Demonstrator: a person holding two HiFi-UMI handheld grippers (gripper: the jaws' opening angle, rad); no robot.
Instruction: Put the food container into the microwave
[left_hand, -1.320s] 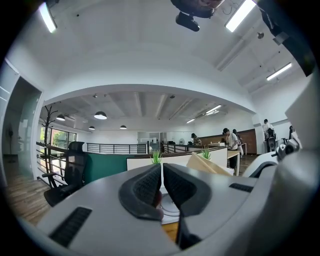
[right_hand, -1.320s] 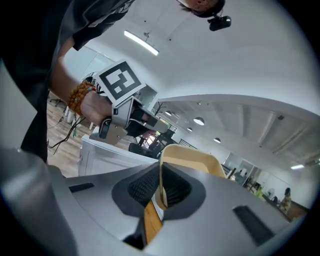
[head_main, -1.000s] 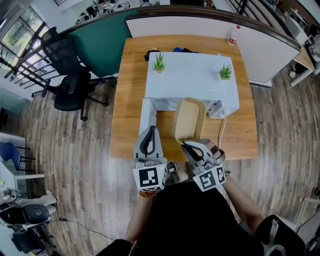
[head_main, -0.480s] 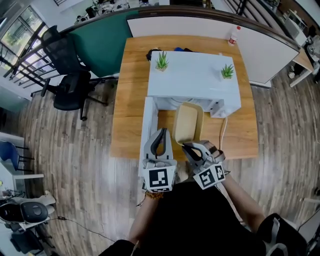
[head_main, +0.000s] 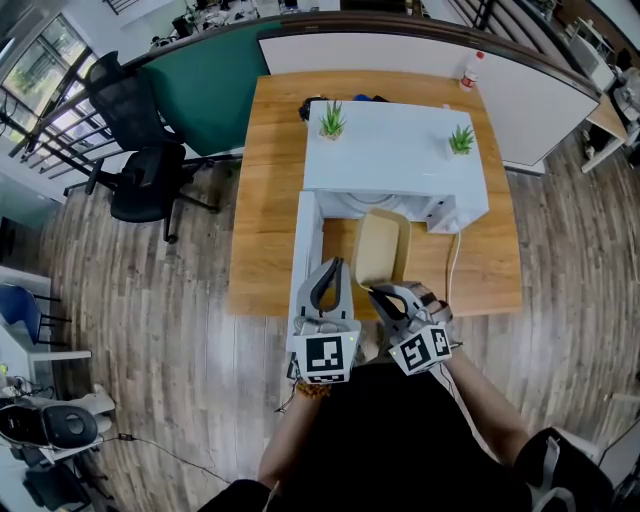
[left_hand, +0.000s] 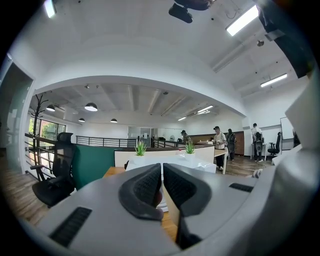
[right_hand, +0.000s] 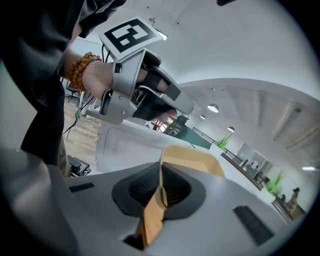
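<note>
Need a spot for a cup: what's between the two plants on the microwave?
Nothing: the head view shows the microwave top bare between the left plant and the right plant.

Bright, even white illumination, with only soft, faint shadows around the microwave (head_main: 395, 150). Nearly washed out on the microwave's white top; dimmer inside its open cavity. Lit from ceiling strip lights (left_hand: 242, 20) and round pendant lamps (left_hand: 91, 106) above and behind the microwave. Strongly barrel-distorted away from the microwave, floor planks (head_main: 150, 330) bowing outward. Black-vignetted at the corners of both gripper views; slightly soft in the nearest foreground.
</note>
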